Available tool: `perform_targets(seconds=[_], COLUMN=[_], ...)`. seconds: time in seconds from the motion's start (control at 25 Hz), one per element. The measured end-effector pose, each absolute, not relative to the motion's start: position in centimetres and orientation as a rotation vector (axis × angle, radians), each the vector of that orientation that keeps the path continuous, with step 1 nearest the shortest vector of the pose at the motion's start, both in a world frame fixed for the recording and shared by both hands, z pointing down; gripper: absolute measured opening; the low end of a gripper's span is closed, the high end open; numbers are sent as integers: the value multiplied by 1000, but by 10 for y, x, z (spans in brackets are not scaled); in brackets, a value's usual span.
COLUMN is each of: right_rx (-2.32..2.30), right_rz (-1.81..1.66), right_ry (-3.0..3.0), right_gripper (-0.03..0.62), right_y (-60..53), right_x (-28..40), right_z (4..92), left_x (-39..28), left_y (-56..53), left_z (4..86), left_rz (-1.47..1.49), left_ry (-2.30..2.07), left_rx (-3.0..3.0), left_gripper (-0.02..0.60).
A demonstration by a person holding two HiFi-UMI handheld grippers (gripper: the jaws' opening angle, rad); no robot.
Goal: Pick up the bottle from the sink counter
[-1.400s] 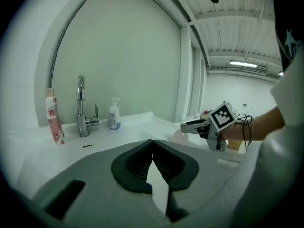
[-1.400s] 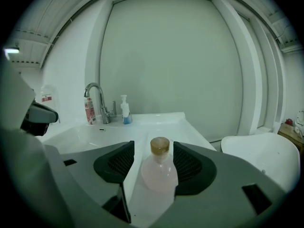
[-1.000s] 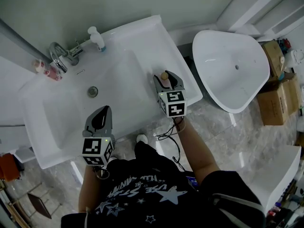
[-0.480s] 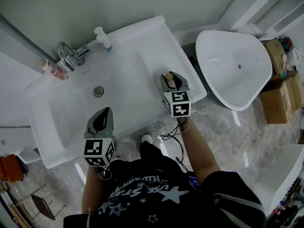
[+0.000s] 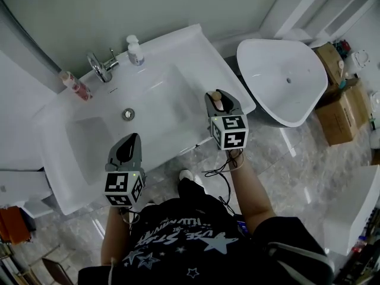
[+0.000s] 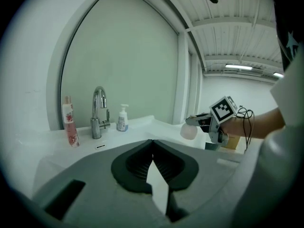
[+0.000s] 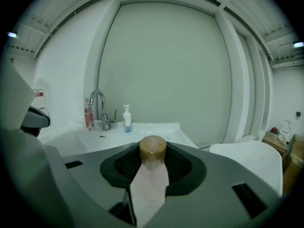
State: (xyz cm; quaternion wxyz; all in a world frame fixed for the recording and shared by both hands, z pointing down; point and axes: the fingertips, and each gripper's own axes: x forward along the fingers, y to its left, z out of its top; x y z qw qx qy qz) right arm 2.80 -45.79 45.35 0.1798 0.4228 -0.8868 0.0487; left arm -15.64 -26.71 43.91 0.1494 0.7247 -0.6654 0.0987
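A small pale pink bottle with a round wooden cap [image 7: 153, 148] stands upright between my right gripper's [image 7: 153, 163] jaws, which are shut on its body. In the head view the bottle [image 5: 219, 100] and right gripper [image 5: 221, 101] are over the front right corner of the white sink counter [image 5: 196, 46]. The left gripper view shows the bottle [image 6: 188, 131] held in the air beside the counter's edge. My left gripper [image 5: 126, 150] hovers at the basin's front edge, its jaws shut with nothing in them [image 6: 152, 142].
At the back of the counter stand a chrome faucet [image 5: 100, 67], a white soap dispenser [image 5: 136, 51] and a pink floral bottle [image 5: 76, 86]. A large white tub-shaped fixture [image 5: 285, 82] sits right of the counter, with cardboard boxes [image 5: 338, 111] beyond it on the marble floor.
The right gripper, with the bottle between its jaws, has drifted toward the counter's front right corner. The head camera has swung, shifting the sink in view. The left gripper has hardly moved.
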Motion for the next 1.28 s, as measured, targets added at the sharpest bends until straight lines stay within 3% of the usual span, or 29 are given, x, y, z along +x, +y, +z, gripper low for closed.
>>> perform_targets(seconds=[1.28], right_rx=[1444], right_rz=[121], right_ry=[-2467], right_gripper=[143], right_y=[-129], right_x=[-21], right_z=[395], left_x=[-211], left_y=[-22], left_z=[415], left_rz=[208], left_ry=[-1646], left_rx=[2440], left_gripper=[18])
